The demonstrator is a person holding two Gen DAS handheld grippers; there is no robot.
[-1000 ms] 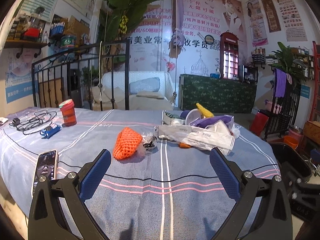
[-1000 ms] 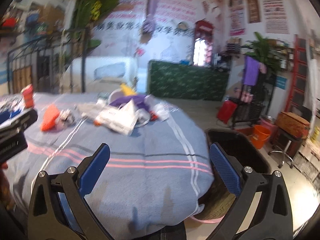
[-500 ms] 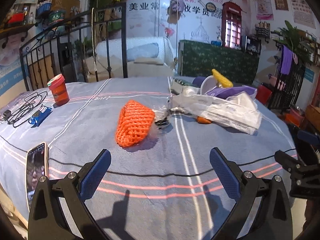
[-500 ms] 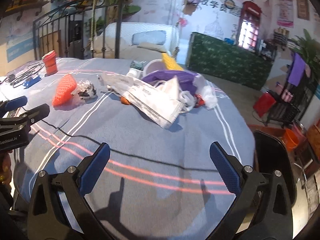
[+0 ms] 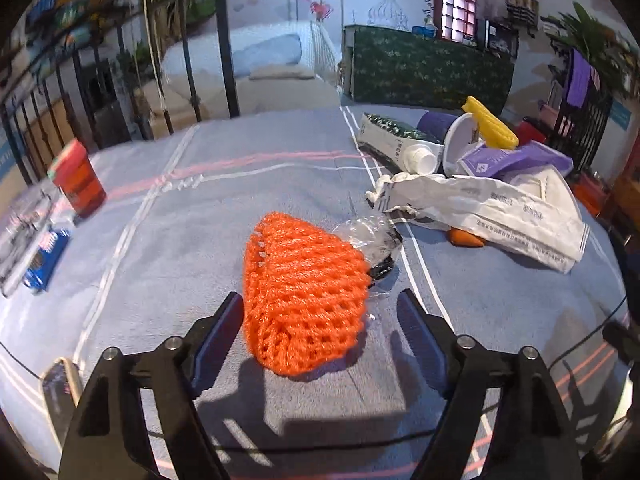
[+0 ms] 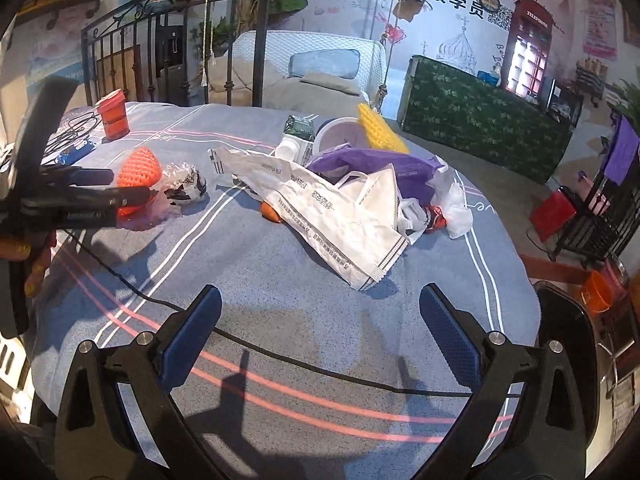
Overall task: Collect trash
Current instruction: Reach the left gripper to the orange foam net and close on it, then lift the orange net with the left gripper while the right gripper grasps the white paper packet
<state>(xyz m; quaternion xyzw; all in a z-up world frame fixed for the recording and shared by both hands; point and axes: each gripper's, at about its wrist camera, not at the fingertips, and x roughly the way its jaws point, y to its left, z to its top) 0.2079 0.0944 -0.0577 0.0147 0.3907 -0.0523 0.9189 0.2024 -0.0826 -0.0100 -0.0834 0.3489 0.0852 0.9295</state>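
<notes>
An orange foam net [image 5: 304, 292] lies on the blue striped cloth [image 5: 240, 200], with a crumpled clear wrapper [image 5: 372, 236] against its far right side. My left gripper [image 5: 320, 306] straddles the net's near end. Its jaws are closing, and a gap still shows at the right pad. In the right wrist view the left gripper's fingers [image 6: 92, 200] reach the net [image 6: 138, 168] from the left. My right gripper [image 6: 320, 300] hangs open over bare cloth, short of the trash pile: a white paper bag [image 6: 332, 208], a purple bag [image 6: 372, 164] and a yellow foam net [image 6: 380, 132].
A red cup [image 5: 78, 184], a blue packet [image 5: 44, 256] and a phone [image 5: 60, 392] lie at the left. A thin black cable [image 6: 320, 368] crosses the near cloth. A black bin [image 6: 568, 340] stands below the right edge. An iron rail [image 5: 192, 60] runs behind.
The left gripper moved forward and tipped down until the orange net came between its jaws, which have narrowed. The right gripper swung left, from the bin side towards the pile.
</notes>
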